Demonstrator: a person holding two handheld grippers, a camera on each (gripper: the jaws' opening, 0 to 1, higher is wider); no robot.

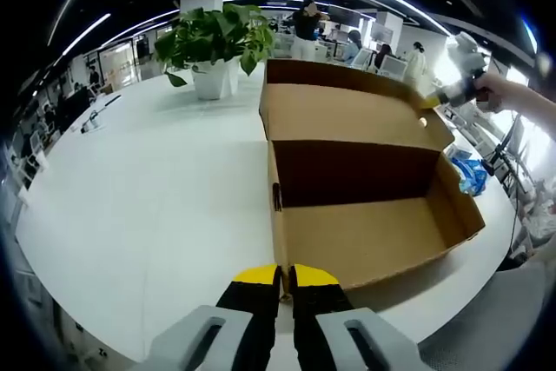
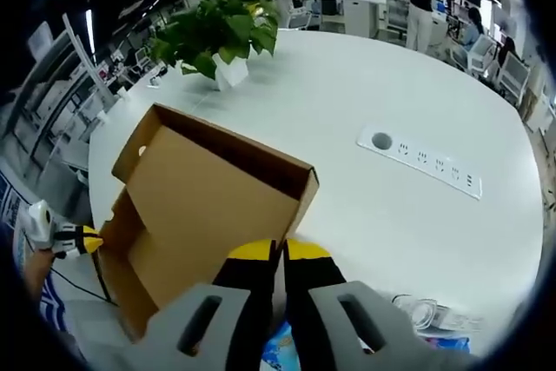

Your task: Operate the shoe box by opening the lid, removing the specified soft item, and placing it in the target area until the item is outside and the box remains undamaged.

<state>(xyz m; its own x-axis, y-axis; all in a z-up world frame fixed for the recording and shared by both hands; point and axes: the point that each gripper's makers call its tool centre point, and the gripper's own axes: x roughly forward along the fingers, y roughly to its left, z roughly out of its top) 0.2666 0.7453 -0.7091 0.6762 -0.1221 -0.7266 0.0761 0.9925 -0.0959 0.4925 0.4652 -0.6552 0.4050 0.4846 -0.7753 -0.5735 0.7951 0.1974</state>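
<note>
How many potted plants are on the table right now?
1. The potted plant stands on the white table beyond the open shoe box, also seen in the right gripper view. Others could be hidden behind the raised lid.

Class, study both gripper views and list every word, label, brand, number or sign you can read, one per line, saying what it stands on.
No text can be read in either view.
Cardboard shoe box: plain brown, no print visible.
White power strip on the table: any markings are too small to read.
Blue-printed packaging beside the box: too blurred to read.
</note>
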